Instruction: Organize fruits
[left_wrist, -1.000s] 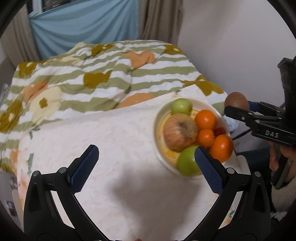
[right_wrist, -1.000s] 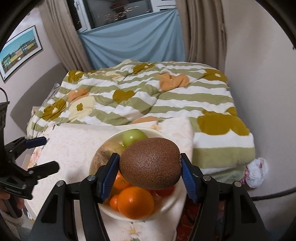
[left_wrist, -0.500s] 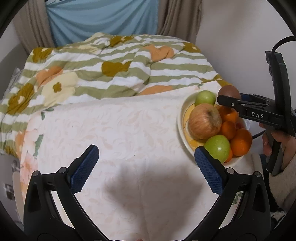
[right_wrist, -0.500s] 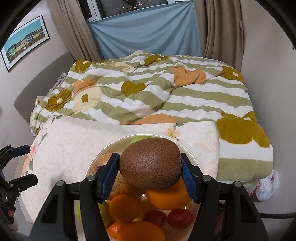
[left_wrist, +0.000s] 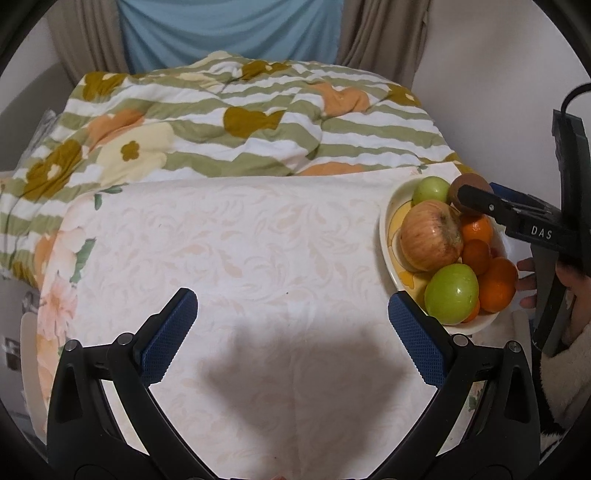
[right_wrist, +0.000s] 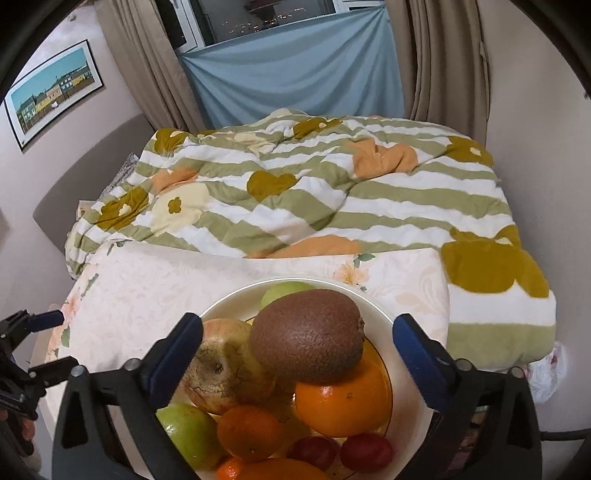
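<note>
On the left, our left gripper hangs over the bare table w/ fingers spread wide, nothing btw them; we judge it waits its turn. To the right, the bowl already carries the fruits. Our right gripper is opening its fingers; the kiwi sits free btw them, on the orange & apple, prob. so the pile supports it.

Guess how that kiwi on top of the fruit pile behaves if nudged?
The kiwi is egg-shaped and perched on an orange and an apple, so it would probably roll off. Its fuzzy skin likely grips pads well. The right gripper is opening around it.
</note>
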